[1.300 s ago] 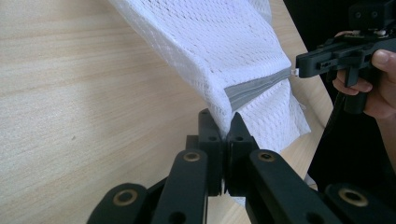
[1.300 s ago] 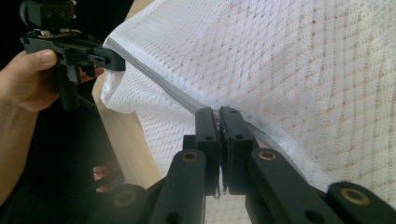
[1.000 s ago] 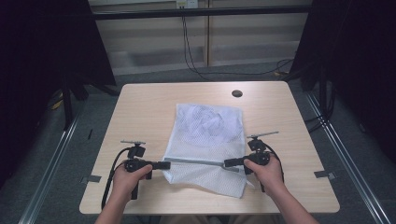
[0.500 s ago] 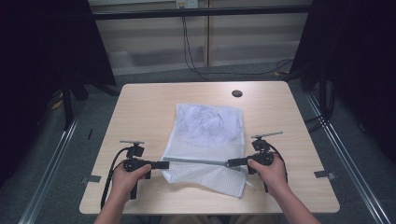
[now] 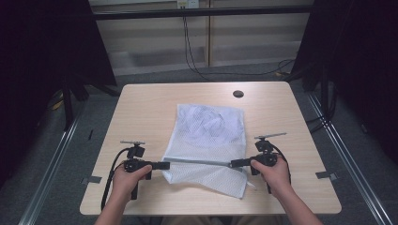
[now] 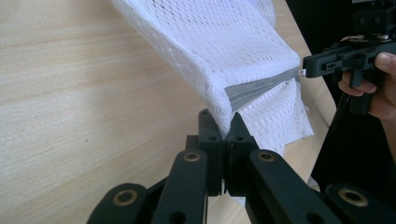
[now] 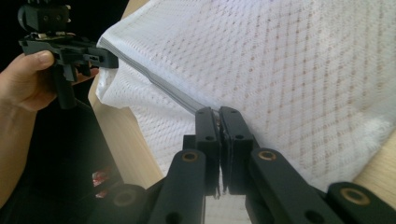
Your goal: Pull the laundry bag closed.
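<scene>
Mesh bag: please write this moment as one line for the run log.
left gripper: shut on mesh bag | right gripper: shut on mesh bag | grey band: stretched between them | bag on table

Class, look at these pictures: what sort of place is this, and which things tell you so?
Probably a recording lab or workshop: a bare light wooden table, dark curtains at both sides, and loose black cables trailing across the grey floor.

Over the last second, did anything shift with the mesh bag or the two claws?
Nothing visibly changed. Both the left claw and the right claw stay shut on the grey strip of the white mesh bag, stretched taut between them above the table.
</scene>
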Tool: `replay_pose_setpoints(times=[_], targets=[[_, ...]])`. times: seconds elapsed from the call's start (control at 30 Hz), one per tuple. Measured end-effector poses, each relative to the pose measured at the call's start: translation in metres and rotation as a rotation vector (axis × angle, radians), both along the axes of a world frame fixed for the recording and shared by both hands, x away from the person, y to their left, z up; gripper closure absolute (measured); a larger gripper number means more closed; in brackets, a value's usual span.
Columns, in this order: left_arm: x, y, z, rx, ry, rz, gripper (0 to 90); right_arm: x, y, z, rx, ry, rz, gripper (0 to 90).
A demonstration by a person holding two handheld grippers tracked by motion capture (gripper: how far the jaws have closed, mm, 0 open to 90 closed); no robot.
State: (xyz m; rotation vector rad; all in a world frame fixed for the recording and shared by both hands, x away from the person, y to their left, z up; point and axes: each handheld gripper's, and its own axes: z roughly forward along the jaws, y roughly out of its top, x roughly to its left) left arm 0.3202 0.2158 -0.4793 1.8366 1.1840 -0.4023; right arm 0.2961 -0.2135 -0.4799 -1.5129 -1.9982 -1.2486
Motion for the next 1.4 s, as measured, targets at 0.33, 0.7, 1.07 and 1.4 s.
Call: replay_pose_setpoints(times=[0.33,0.7,1.07,1.4], targets=[[0.0,-0.001,-0.001,0.002,0.001,-0.001,88.2,-0.002,-0.006,0.001,0.012,0.002,-0.011,87.0],[0.001,-0.002,-0.001,-0.006,0.001,0.0,88.1,-0.005,-0.013,0.002,0.013,0.001,-0.022,87.0],[0.0,0.001,0.0,-0.008,0.001,0.009,88.2,-0.005,-0.025,0.002,0.006,0.001,-0.045,87.0],[0.0,0.002,-0.001,0.0,-0.004,0.009,88.1,-0.006,-0.028,0.003,-0.001,0.0,-0.051,87.0]])
